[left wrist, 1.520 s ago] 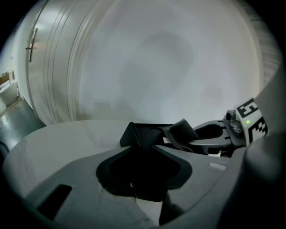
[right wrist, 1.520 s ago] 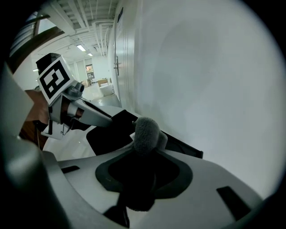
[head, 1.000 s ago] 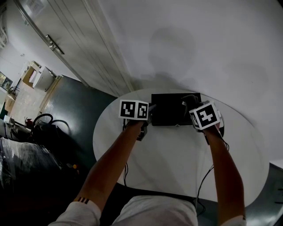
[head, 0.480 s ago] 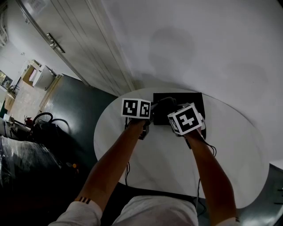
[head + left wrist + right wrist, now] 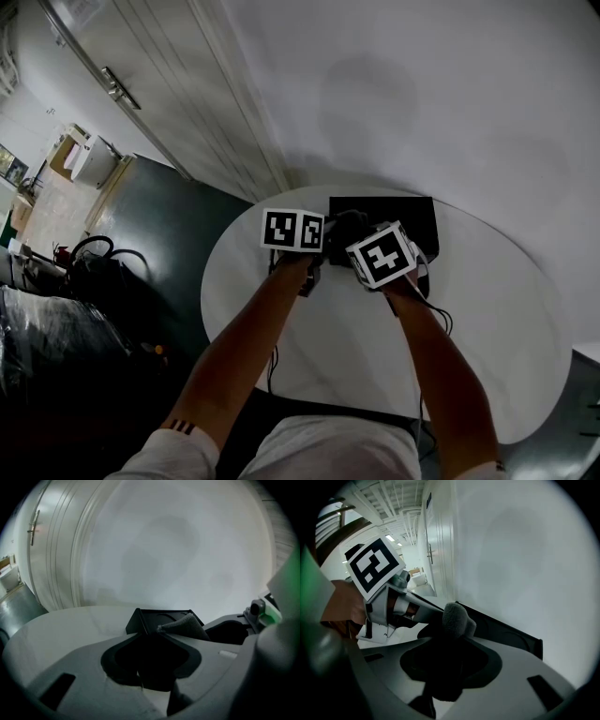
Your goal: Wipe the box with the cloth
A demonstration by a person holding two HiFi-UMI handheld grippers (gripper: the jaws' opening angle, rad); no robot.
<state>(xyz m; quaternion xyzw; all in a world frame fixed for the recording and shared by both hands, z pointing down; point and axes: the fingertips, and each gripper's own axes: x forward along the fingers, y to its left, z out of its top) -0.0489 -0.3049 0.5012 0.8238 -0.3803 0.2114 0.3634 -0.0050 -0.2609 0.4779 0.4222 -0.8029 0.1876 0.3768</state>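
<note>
A flat black box (image 5: 411, 217) lies at the far side of the round white table (image 5: 319, 347). My left gripper (image 5: 322, 247) is shut on the box's left end; in the left gripper view the box (image 5: 161, 619) runs away from its jaws. My right gripper (image 5: 354, 231) is shut on a dark grey cloth (image 5: 345, 223) and holds it over the left part of the box, close beside the left gripper. In the right gripper view the fuzzy cloth (image 5: 457, 617) sticks up out of the jaws, in front of the box (image 5: 508, 631). The cloth hides where it meets the box.
A pale wall stands right behind the table. A door with a handle (image 5: 120, 88) is at the left, above dark floor with coiled cables (image 5: 94, 258). Thin cables (image 5: 427, 370) trail from the grippers across the table's near side.
My right gripper has swept the cloth leftward along the box, from its right end to its left part. The left gripper and the box have stayed put.
</note>
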